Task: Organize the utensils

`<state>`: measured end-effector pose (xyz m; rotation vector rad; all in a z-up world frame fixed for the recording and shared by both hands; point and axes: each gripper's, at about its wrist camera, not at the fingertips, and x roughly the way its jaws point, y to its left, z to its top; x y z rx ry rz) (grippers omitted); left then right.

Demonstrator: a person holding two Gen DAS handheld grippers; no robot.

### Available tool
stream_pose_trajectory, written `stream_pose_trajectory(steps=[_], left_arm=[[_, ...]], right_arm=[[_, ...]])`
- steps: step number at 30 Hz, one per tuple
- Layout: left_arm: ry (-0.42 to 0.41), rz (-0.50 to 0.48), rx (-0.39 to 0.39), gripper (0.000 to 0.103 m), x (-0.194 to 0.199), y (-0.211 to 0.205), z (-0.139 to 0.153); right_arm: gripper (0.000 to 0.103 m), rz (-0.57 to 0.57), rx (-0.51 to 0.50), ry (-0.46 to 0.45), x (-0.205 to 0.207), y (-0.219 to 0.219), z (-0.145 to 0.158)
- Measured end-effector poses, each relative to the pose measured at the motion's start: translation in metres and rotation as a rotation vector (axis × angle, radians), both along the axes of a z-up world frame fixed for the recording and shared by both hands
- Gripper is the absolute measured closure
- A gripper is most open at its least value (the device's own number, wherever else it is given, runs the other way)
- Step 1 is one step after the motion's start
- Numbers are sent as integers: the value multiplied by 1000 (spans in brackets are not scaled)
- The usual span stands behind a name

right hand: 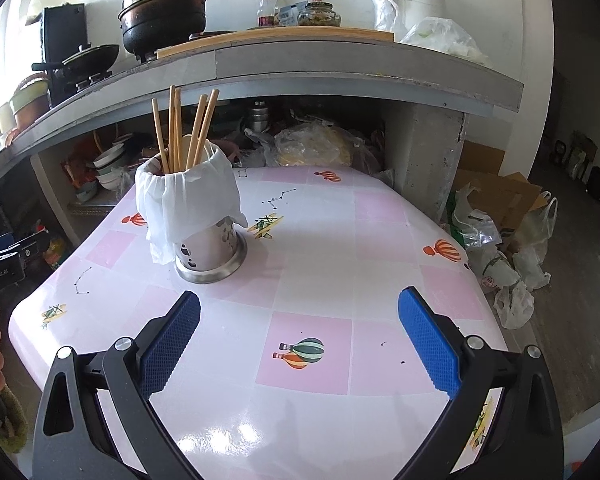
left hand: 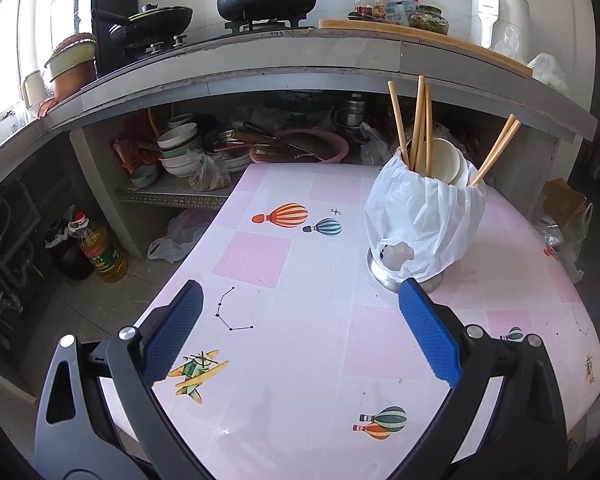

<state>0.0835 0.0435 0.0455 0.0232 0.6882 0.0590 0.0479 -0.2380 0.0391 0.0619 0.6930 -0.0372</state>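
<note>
A steel utensil holder (left hand: 404, 268) draped with a white plastic bag (left hand: 424, 220) stands on the pink patterned table (left hand: 284, 280). Several wooden chopsticks (left hand: 418, 128) and a white spoon (left hand: 446, 160) stand in it. My left gripper (left hand: 300, 304) is open and empty, low over the table, with the holder just beyond its right finger. In the right wrist view the holder (right hand: 210, 254) with the chopsticks (right hand: 180, 128) stands ahead to the left. My right gripper (right hand: 300, 312) is open and empty above the table (right hand: 340, 248).
A grey counter (left hand: 300, 56) with pots, a stove and bottles runs behind the table. Bowls and pans (left hand: 180, 148) fill the shelf under it. An oil bottle (left hand: 102, 252) stands on the floor at the left. Plastic bags and cardboard (right hand: 508, 240) lie on the floor at the right.
</note>
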Motion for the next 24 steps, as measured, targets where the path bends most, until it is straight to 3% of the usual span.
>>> stream_pose_trajectory(steps=[24], left_arm=[[13,-2,0,8,2,-1,-4]], right_arm=[[7,17,-11,-4,3,6,3]])
